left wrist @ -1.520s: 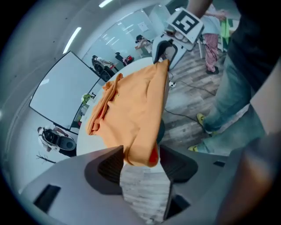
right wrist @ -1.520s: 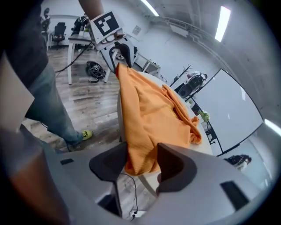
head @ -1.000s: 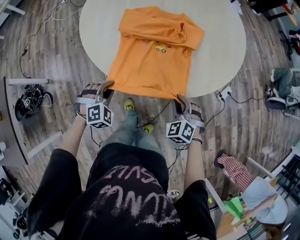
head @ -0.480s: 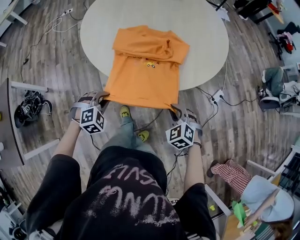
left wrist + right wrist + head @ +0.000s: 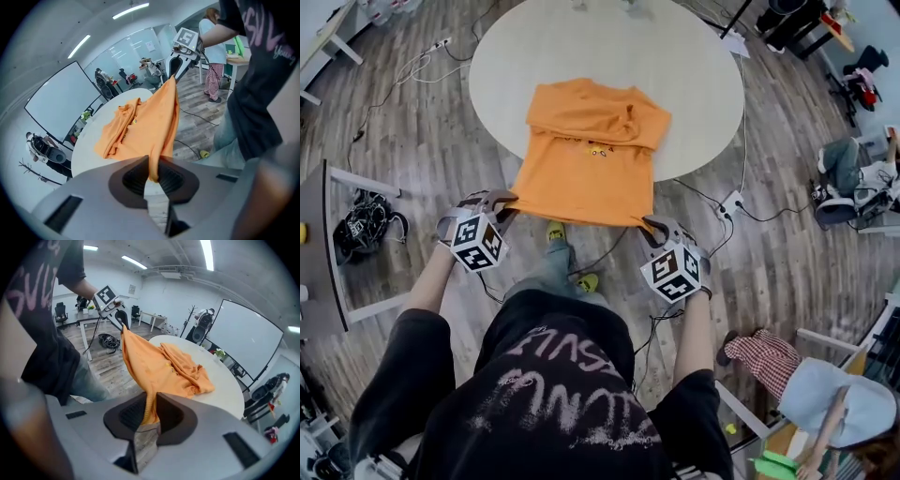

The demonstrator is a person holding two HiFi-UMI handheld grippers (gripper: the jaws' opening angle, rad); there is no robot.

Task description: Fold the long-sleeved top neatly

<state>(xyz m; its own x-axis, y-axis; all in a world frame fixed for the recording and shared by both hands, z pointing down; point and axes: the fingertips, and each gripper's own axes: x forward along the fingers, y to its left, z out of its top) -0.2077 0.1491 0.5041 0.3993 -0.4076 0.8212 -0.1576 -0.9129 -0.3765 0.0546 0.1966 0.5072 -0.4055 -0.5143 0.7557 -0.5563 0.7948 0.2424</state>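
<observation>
On the round white table [image 5: 694,66], near the edge by the person: the orange long-sleeved top [image 5: 586,159], front side up. Neck end resting on the table, far from the person. Both sleeves pulled in across the chest and bunched there in a lumpy heap, not flat. Bottom end off the table, up in the air and pulled tight like a little bridge. Held at its two bottom corners. Left claw [image 5: 504,199] squeezed almost closed on the left corner of the hem, cloth pinched right between the pads. Right claw [image 5: 651,225] the same on the right corner, almost closed, with a strip of orange cloth running down through the pads. Both claws out past the table edge, over the wooden floor [image 5: 422,141].

Looks like an early step. Sleeves in, but messy. Body not folded at all yet. Probably next: carrying the hem up and over toward the neck, then smoothing, and maybe one more fold after that. Most of the job left, at a guess.

Writing: a small yellow picture [image 5: 598,150] on the chest of the top, with a few tiny dark marks beside it, too small to read. Big pale letters on the person's black shirt [image 5: 553,384], upside down in the head view and smeary; no whole word clear. Black-and-white square patterns on each claw's cube [image 5: 478,242], no words. No brand name anywhere in sight.
</observation>
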